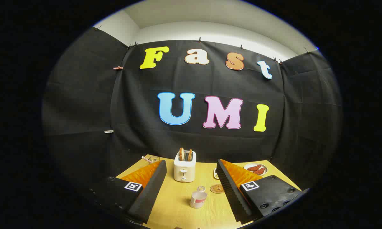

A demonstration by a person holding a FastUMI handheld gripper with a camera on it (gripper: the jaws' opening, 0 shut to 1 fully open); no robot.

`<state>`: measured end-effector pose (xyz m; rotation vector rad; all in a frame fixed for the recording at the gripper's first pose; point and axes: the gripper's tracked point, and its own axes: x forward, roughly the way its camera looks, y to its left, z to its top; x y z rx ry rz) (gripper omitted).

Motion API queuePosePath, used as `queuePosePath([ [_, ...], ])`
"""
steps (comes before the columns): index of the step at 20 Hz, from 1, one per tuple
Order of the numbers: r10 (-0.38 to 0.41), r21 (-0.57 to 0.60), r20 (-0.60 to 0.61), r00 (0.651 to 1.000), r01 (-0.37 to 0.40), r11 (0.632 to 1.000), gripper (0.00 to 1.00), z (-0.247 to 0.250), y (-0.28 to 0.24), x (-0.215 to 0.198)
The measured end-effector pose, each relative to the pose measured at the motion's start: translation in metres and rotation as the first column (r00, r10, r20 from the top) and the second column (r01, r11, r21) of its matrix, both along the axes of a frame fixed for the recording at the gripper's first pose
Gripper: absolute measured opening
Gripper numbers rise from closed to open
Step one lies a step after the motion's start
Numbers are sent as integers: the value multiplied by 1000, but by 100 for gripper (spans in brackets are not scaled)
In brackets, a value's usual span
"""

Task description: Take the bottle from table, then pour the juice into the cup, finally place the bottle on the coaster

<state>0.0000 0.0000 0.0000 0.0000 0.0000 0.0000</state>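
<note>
A small clear bottle (pixel 198 197) with a pale label stands upright on the wooden table (pixel 178 203), between my two fingers and a little ahead of their inner ends. My gripper (pixel 191 165) is open, with the black ribbed pads (pixel 151 190) wide apart and touching nothing. A round brown coaster (pixel 217 189) lies just beyond the bottle to its right, next to the right finger. A pale rim beside the right finger's tip (pixel 215 173) may be the cup; most of it is hidden.
A white toaster (pixel 184 167) with two slices of toast stands beyond the bottle, at the middle of the table's back. A plate with reddish food (pixel 256 169) sits at the back right. A small glass item (pixel 151 159) lies at the back left.
</note>
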Motion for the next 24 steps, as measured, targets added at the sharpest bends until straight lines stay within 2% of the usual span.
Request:
queuePosePath([
  [19,2,-43,-28,1000,-3,999,97,-17,14,3],
  [24,-43,-36,-44,998,42,998,97,-31,10,16],
])
